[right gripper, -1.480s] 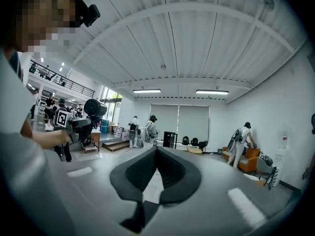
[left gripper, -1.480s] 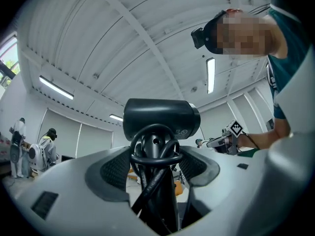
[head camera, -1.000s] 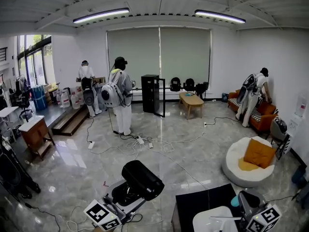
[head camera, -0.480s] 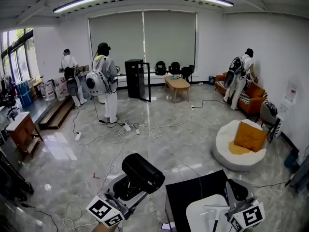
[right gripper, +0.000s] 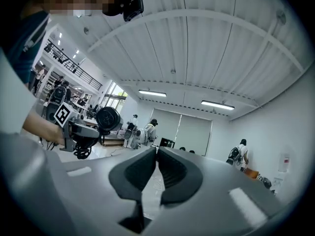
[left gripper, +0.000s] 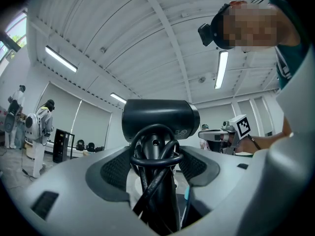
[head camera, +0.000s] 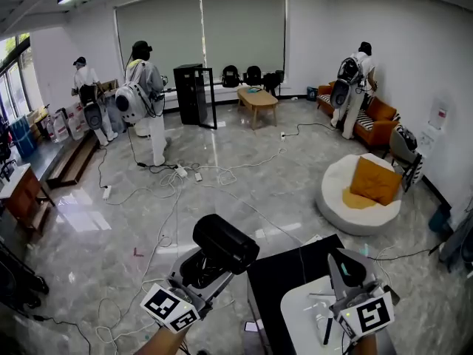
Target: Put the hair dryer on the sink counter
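The left gripper (left gripper: 155, 162) is pinching the handle of the hair dryer (left gripper: 158, 119), both pads pressed against it, with the black cord (left gripper: 153, 156) looped round the handle right at the jaws. The dryer's black barrel (head camera: 225, 242) sits just above the jaws, lying crosswise to them. It is held in the air, off any surface.

The right gripper (right gripper: 156, 152) has its jaws pressed together, tips touching, with nothing between them. From its own view the left gripper and dryer (right gripper: 107, 118) show off to its left.

Under the right gripper (head camera: 341, 266) is a white rounded shape, probably the sink basin (head camera: 307, 318), though only part of it shows. It is set in a black counter (head camera: 284, 283) that lies between the two grippers, just right of the dryer.

Beyond both, cables (head camera: 194, 176) trail across the glossy floor (head camera: 244, 176). Past the right gripper is a white pouf (head camera: 358, 205) with an orange cushion (head camera: 375, 180).
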A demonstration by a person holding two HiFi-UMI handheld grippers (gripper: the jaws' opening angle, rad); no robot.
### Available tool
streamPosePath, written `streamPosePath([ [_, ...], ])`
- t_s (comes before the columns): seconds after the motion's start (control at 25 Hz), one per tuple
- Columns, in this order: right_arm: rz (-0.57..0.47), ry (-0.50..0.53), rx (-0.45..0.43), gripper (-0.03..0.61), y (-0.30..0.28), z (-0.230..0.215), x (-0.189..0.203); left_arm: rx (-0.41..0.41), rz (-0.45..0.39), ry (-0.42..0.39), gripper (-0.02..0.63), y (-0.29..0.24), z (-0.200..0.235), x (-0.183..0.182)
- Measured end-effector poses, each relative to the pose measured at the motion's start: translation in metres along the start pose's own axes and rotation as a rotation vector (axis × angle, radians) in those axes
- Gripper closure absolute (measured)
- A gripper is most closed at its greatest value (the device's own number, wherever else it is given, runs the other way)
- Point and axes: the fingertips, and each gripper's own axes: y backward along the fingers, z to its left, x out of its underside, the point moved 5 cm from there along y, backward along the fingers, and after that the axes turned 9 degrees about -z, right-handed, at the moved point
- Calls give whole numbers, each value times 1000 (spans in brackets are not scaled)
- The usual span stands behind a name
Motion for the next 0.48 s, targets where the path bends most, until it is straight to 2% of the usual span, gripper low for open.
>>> streamPosePath([
  [0.48,43,-10,-9,551,-16,2,50,0,60,35,304,-29,14,69],
])
